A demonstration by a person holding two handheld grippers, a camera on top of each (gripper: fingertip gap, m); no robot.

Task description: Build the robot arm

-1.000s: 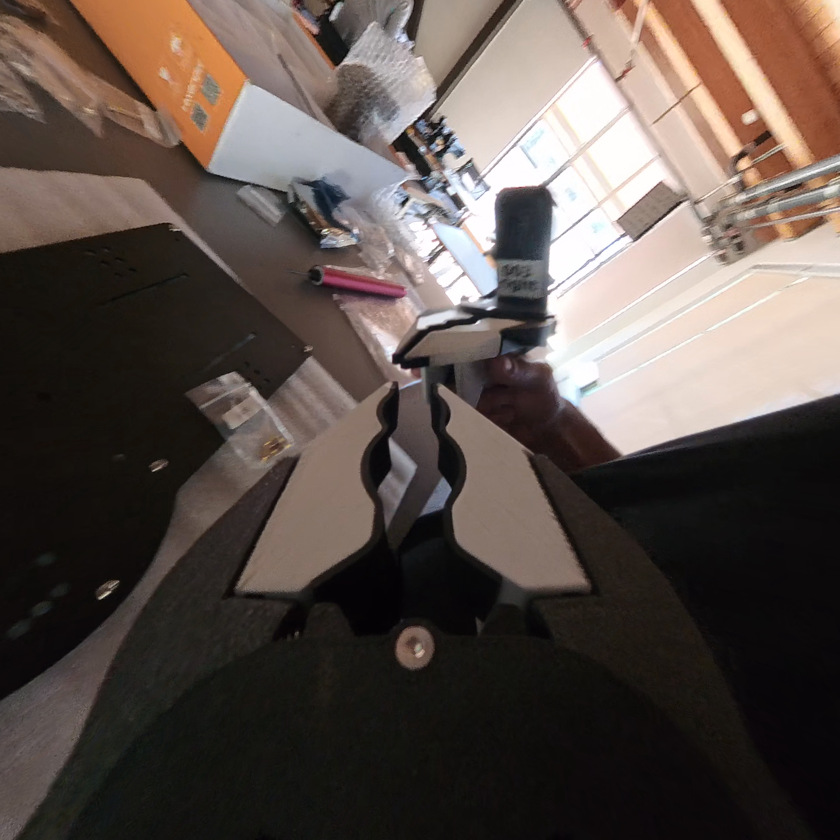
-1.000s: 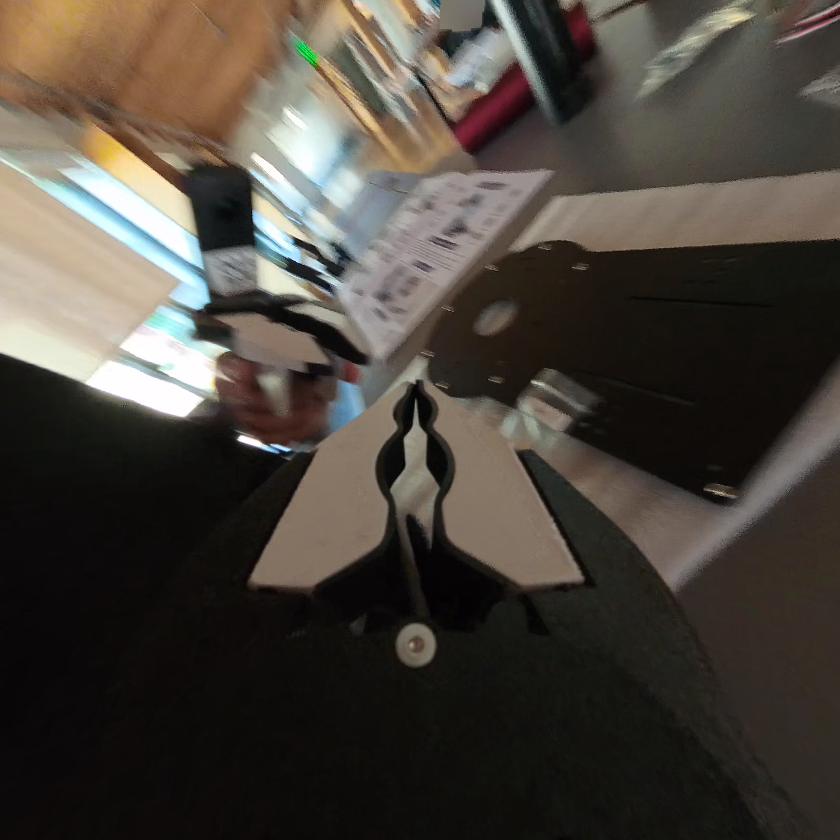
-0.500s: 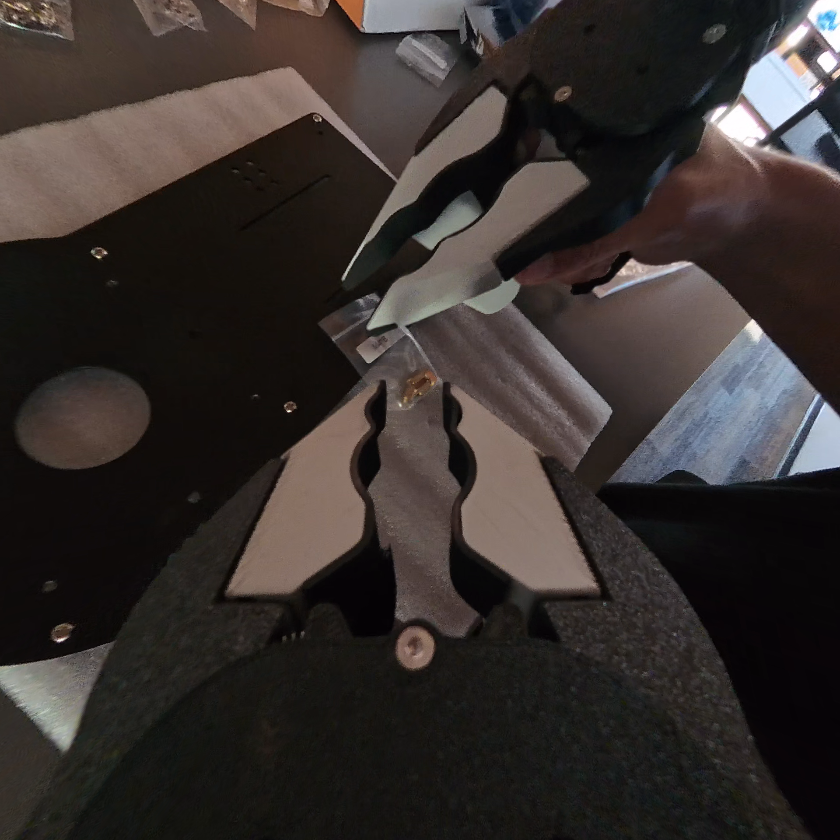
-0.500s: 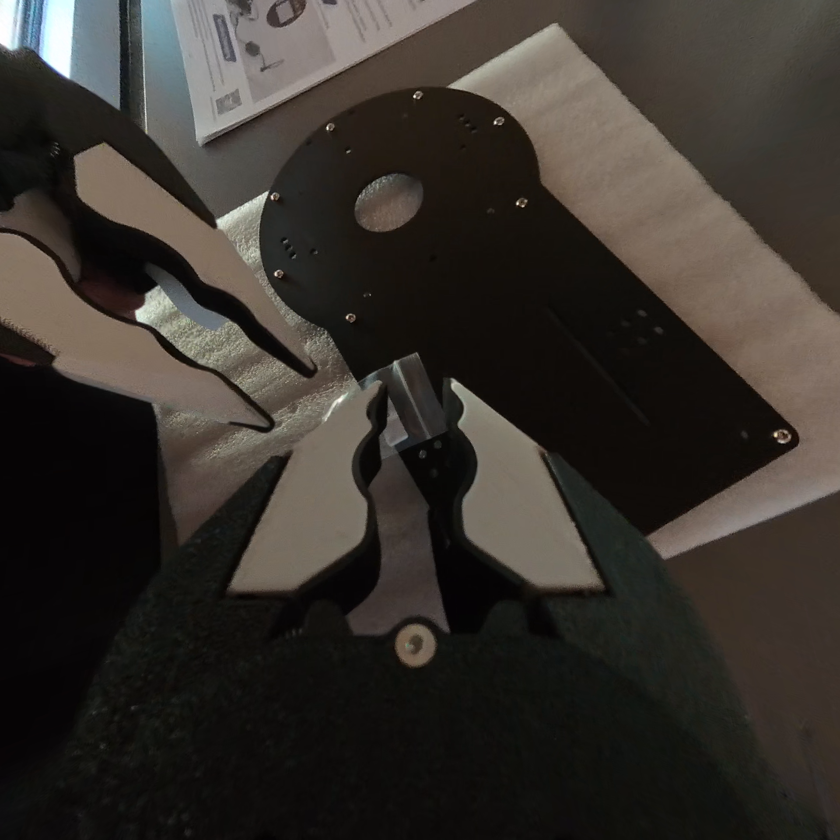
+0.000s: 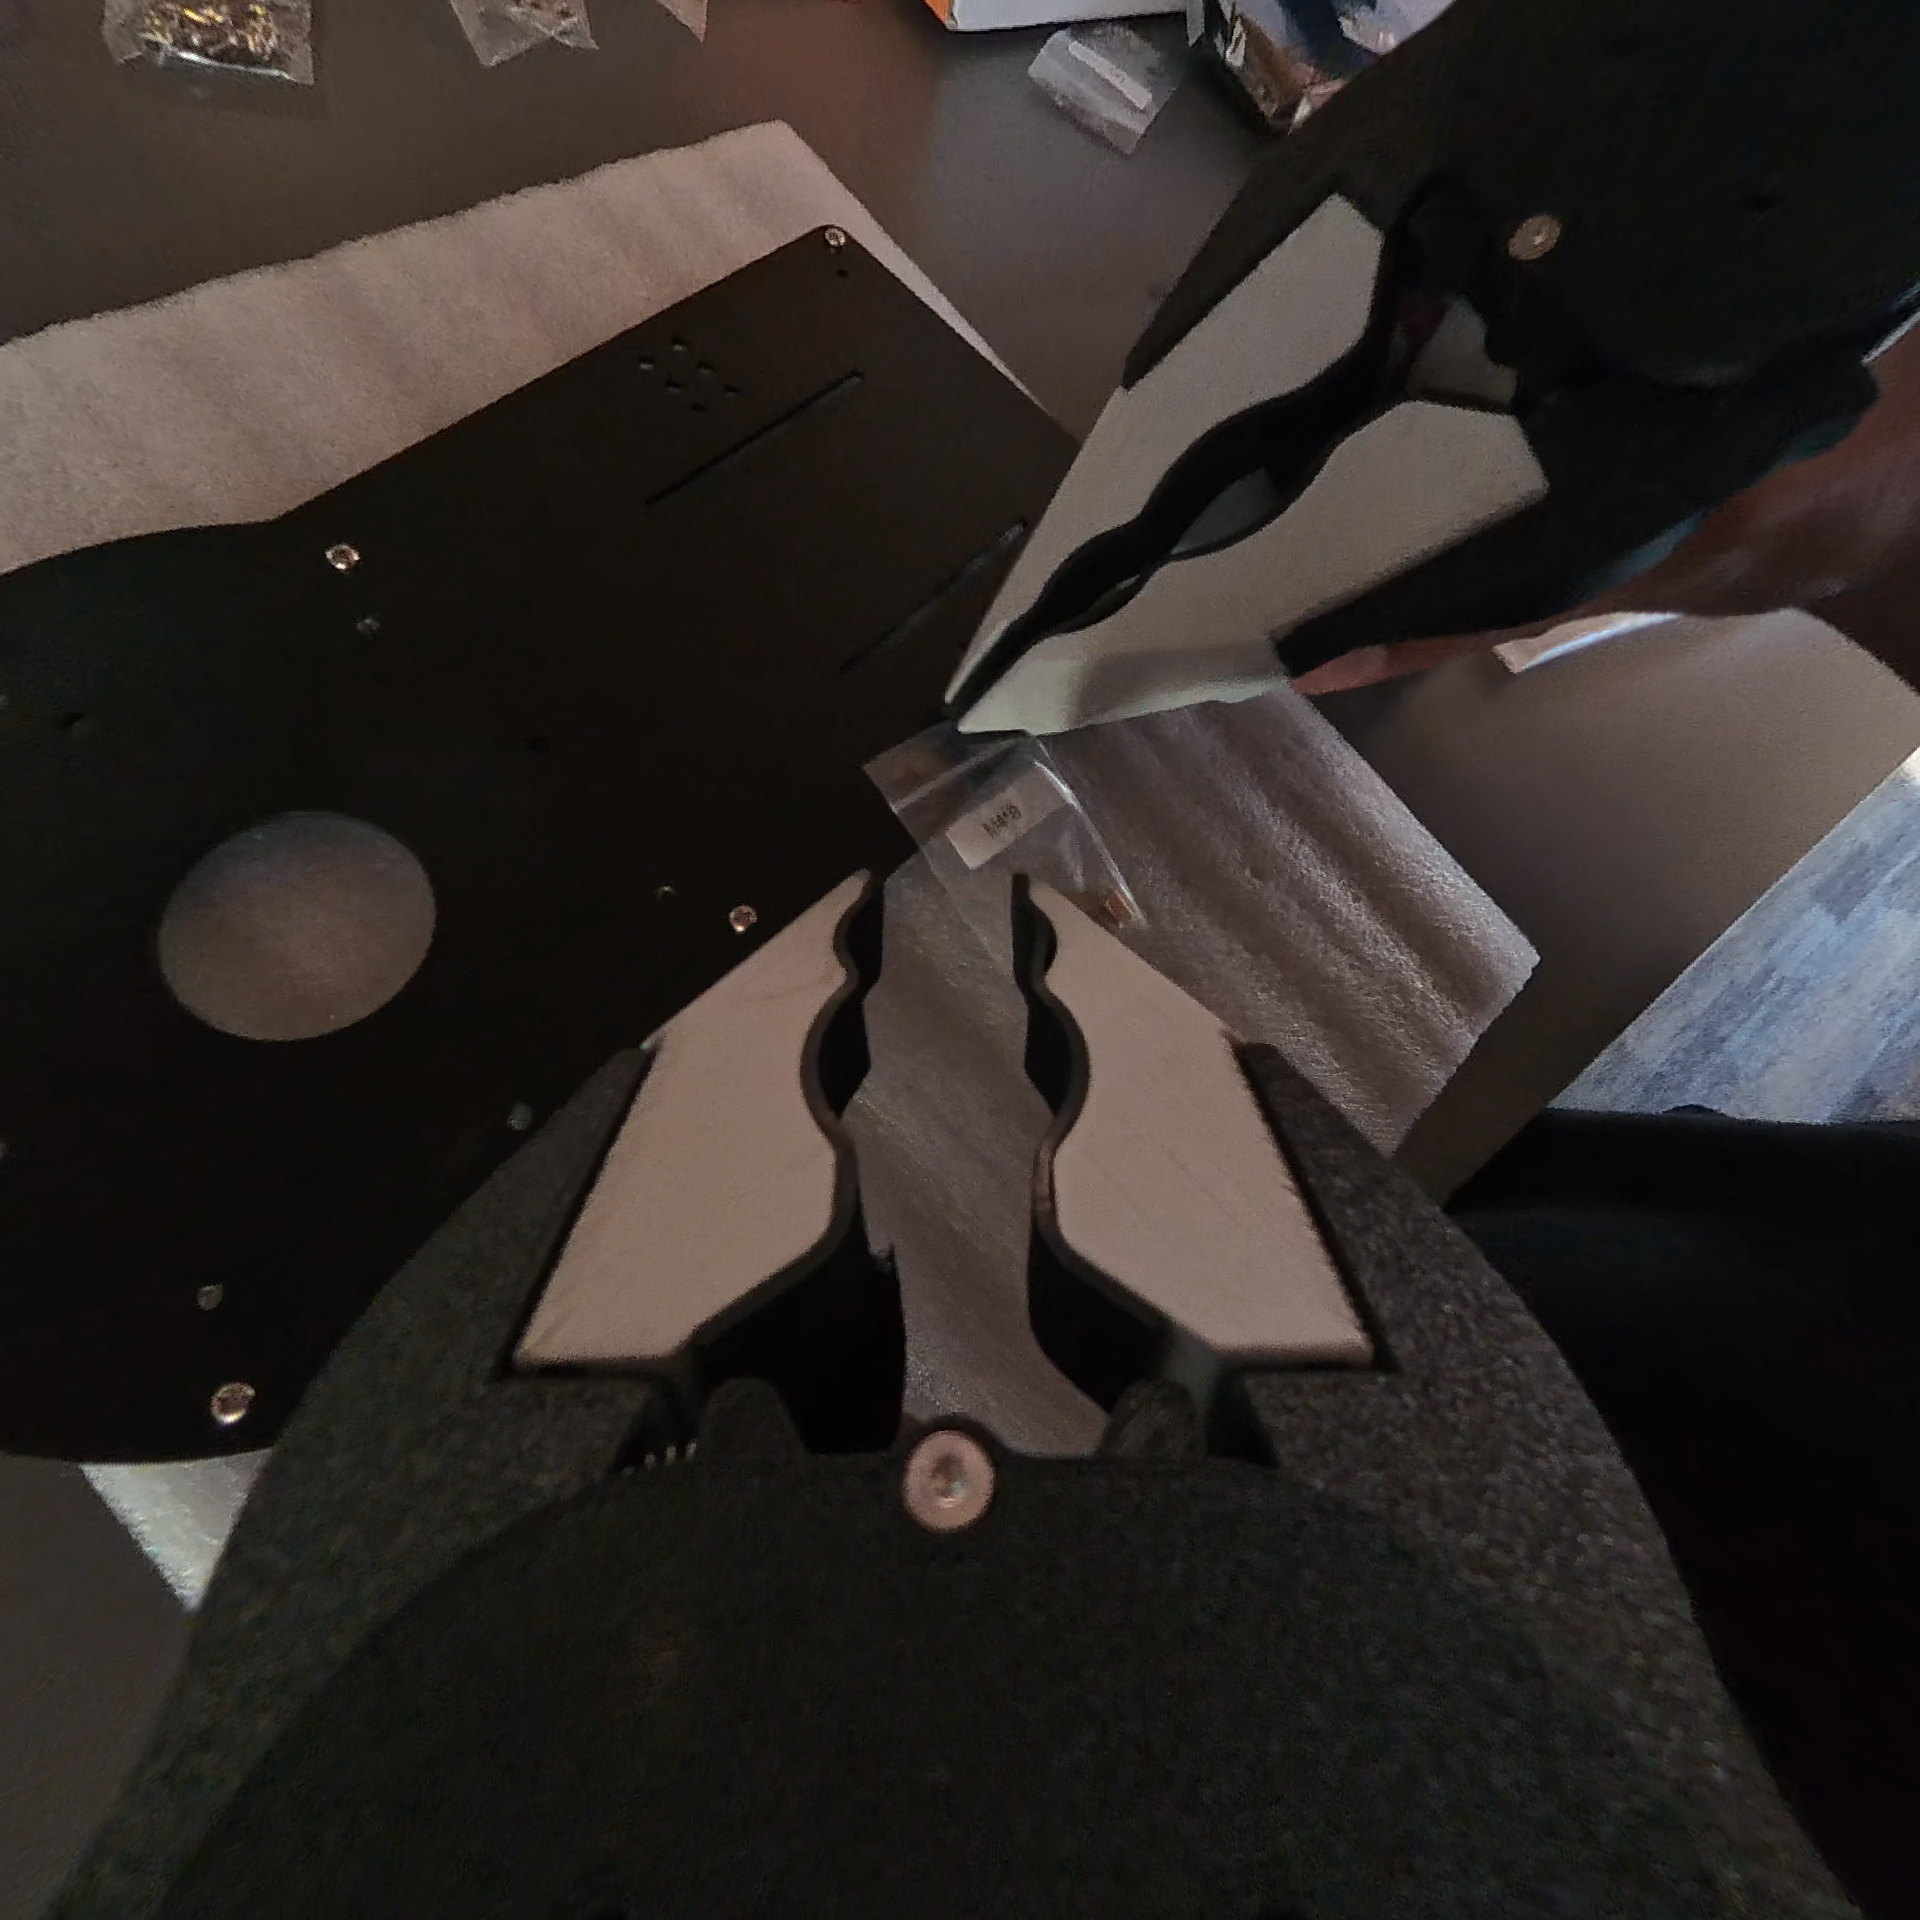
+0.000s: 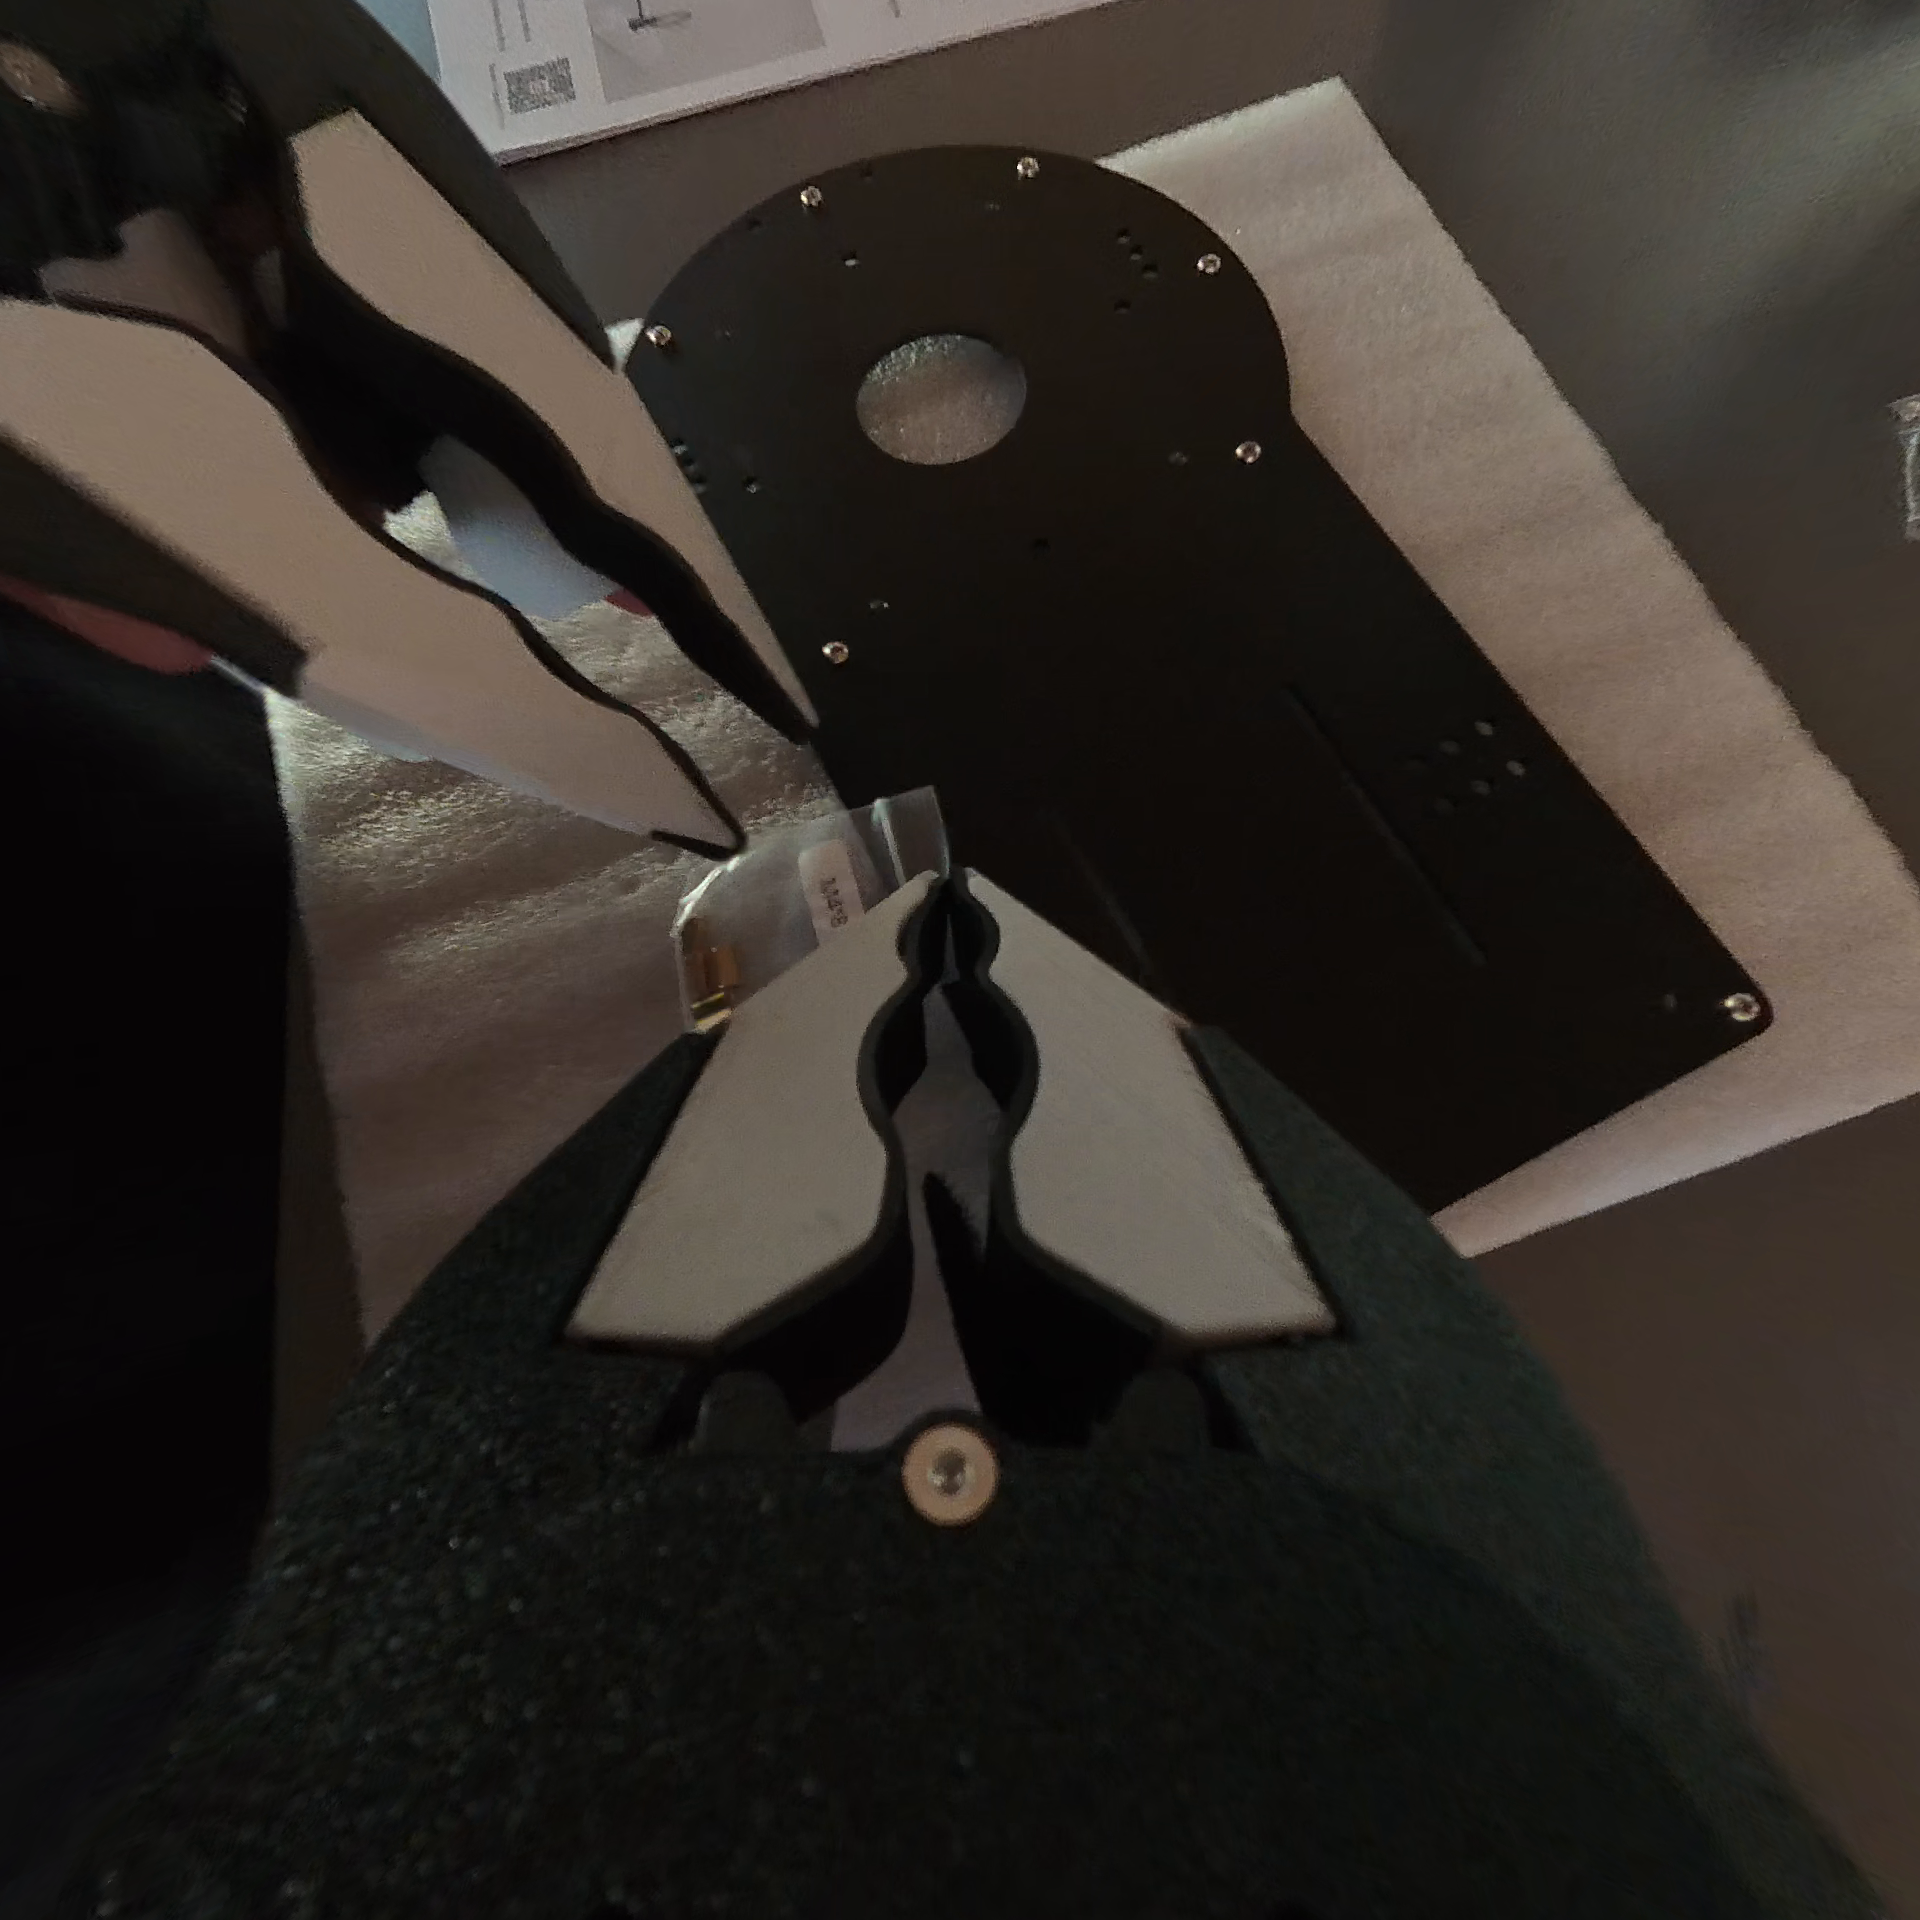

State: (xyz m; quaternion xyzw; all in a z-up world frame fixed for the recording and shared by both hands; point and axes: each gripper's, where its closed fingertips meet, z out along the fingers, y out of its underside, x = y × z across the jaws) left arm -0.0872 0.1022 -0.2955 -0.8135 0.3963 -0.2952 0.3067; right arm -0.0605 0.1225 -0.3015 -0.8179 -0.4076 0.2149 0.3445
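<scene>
A small clear plastic bag [image 5: 997,821] with a white label and brass parts lies on the white foam sheet [image 5: 1299,883], beside a black drilled plate [image 5: 520,675]. My left gripper [image 5: 945,888] is open, its tips just short of the bag on either side of its near end. My right gripper [image 6: 945,883] is shut on the edge of the bag [image 6: 769,914]; the brass parts [image 6: 712,971] show to the left of its tips. In the left wrist view the right gripper [image 5: 961,717] pinches the bag's far corner. In the right wrist view the left gripper [image 6: 769,784] stands open just above the bag.
The black plate [image 6: 1143,623] has a round hole and small screws, and rests on the foam sheet [image 6: 1507,520]. Small bags of hardware [image 5: 208,31] lie at the far side of the dark table. A printed paper sheet [image 6: 675,62] lies beyond the plate. The table edge and the floor [image 5: 1766,935] are at the right. One gripper's finger ends stand about 4 centimetres off the other's.
Both grippers swung down from pointing across the room to the foam sheet. The right gripper opened, moved onto the bag and shut on it. The left gripper moved closer and stayed open.
</scene>
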